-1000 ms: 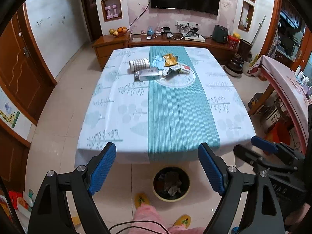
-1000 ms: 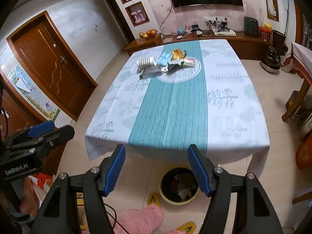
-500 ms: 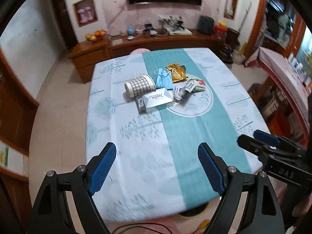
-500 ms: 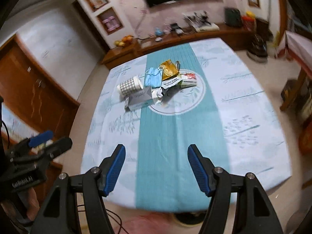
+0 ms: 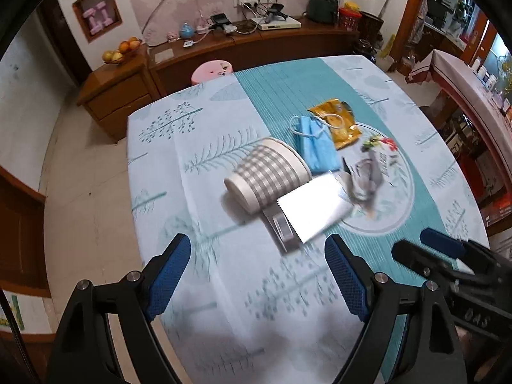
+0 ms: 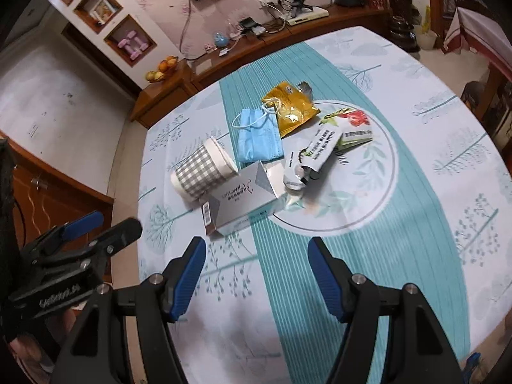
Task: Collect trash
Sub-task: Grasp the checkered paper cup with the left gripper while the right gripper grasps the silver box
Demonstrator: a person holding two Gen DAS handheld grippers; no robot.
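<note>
A heap of trash lies mid-table: a checked paper cup (image 5: pixel 268 176) (image 6: pixel 201 171) on its side, a grey carton (image 5: pixel 308 211) (image 6: pixel 240 203), a blue face mask (image 5: pixel 315 145) (image 6: pixel 257 137), a gold wrapper (image 5: pixel 337 121) (image 6: pixel 291 107), and white sachets (image 5: pixel 371 172) (image 6: pixel 315 156). My left gripper (image 5: pixel 257 276) hangs open above the cloth, short of the cup and carton, holding nothing. My right gripper (image 6: pixel 256 275) is open too, just short of the carton. Each gripper shows at the edge of the other's view.
The table wears a pale leaf-print cloth with a teal runner (image 6: pixel 320 272). Behind it stand a pink stool (image 5: pixel 211 70), a wooden sideboard (image 5: pixel 121 96) with a fruit bowl (image 5: pixel 121 52) and electronics. A second covered table (image 5: pixel 473 96) is at the right.
Both grippers have swept forward over the table and dipped towards the trash heap, which now looms large. The bin and the person's slippers under the near edge have dropped out of view. Jaws unchanged.
</note>
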